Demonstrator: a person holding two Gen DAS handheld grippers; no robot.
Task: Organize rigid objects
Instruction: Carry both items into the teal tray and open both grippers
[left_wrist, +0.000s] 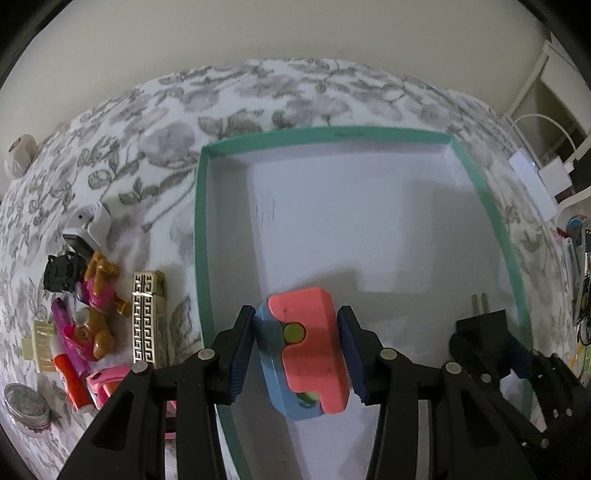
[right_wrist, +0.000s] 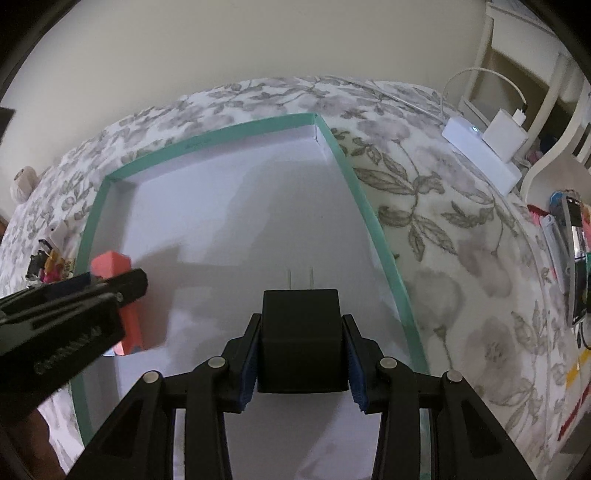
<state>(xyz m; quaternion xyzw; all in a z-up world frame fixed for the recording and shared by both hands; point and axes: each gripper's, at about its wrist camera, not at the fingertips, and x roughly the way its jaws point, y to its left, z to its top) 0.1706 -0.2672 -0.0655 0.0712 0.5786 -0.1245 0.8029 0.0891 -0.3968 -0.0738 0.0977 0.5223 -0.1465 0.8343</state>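
Left tongs: the left gripper (left_wrist: 295, 354) is pinched on a pink and blue plastic block (left_wrist: 304, 350) with a green dot on it; the block is held over the near left part of the box
Right tongs: the right gripper (right_wrist: 301, 356) is pinched on a black cube-shaped plug charger (right_wrist: 301, 339) with two metal pins pointed forward; it is held over the near right part of the box
Box: a wide flat white cardboard box with a teal rim (left_wrist: 199, 236) is laid on a grey flower-print bed cover (left_wrist: 258, 92)
Writing: small dark print is seen on the far teal rim, too small to be read; raised letters are seen on the left gripper's black body in the right wrist view, too blurred to be read
Only in the left wrist view: a pile of small things (left_wrist: 85, 306) is seen left of the box, with a gold patterned bar (left_wrist: 146, 325) and a round silver tin (left_wrist: 26, 410)
Only in the right wrist view: a phone-like thing (right_wrist: 576, 258) is seen at the far right
Both views: a white charger block with a cable (right_wrist: 484, 147) is seen past the box on the right
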